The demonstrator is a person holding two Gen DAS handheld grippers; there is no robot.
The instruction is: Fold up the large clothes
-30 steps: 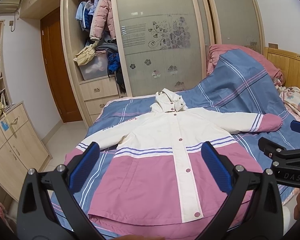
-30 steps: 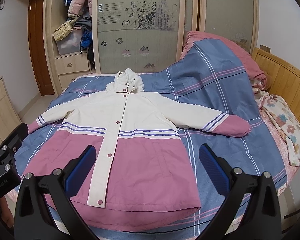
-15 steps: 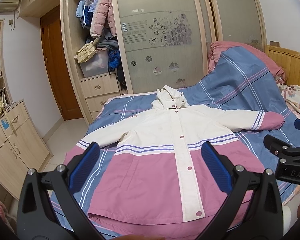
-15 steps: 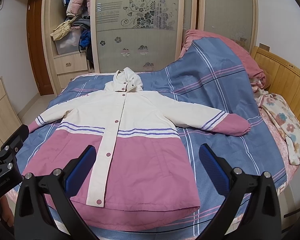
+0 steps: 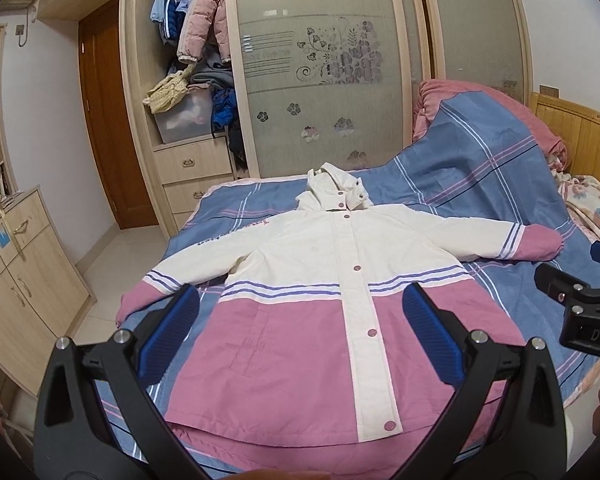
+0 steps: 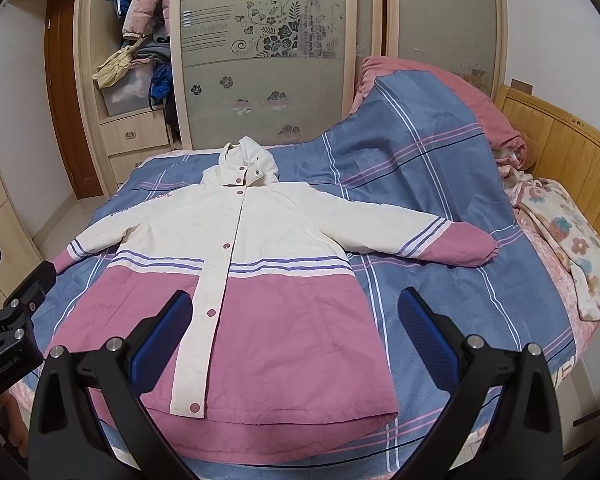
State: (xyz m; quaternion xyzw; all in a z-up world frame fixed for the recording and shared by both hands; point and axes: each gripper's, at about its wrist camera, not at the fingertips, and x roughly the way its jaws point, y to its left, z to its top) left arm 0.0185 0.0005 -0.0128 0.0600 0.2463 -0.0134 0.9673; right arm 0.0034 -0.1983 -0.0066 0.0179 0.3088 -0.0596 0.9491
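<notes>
A hooded jacket [image 5: 320,280], white on top and pink below, lies flat and buttoned on the bed with both sleeves spread out; it also shows in the right wrist view [image 6: 244,280]. My left gripper [image 5: 300,328] is open and empty, held above the jacket's lower half. My right gripper [image 6: 296,332] is open and empty, above the jacket's lower right side. The right gripper shows at the right edge of the left wrist view [image 5: 580,300]. The left gripper shows at the left edge of the right wrist view [image 6: 12,304].
The bed has a blue plaid sheet [image 6: 440,288] with a bunched blue and pink duvet [image 6: 420,128] at the back right. A floral blanket [image 6: 572,240] lies by the wooden headboard [image 6: 572,148]. A wardrobe [image 5: 320,80] stands behind, a cabinet [image 5: 16,280] at the left.
Both grippers have lifted or tilted slightly, so the jacket sits a little lower in both views. The jacket has not moved. Both grippers stay open.
</notes>
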